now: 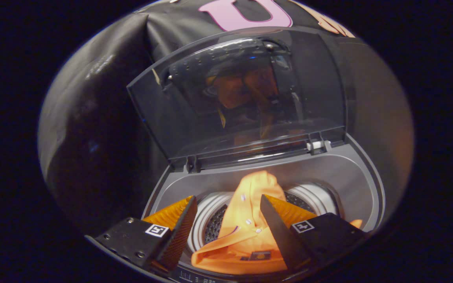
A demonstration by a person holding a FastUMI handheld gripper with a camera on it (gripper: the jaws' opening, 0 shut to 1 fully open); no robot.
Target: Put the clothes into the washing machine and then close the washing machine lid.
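Currently the gripper [226, 214] is held over the washing machine [362, 179], fingers spread apart with the orange shirt [246, 232] lying between them. The left finger appears clear of the cloth; the right finger overlaps the shirt's edge in this view, and contact cannot be confirmed. No clamping on the fabric is seen, so the shirt is judged to be released rather than held.

The shirt is draped into the drum [313, 196]: its far end is bunched up toward the hinge side, while the collar and button placket are folded over the near rim, just ahead of the control strip. A small scrap of orange is also seen to the right, beyond the right finger. So the garment is mostly in, but part of it is judged to sit high on the near rim, likely because it was dropped in rather than pushed down.

The lid [242, 98] is propped upright at the far side on its hinges, which keeps the opening free for loading. It is not yet closed.

Next, the near fold probably needs pushing down into the drum; otherwise fabric could be trapped under the lid.
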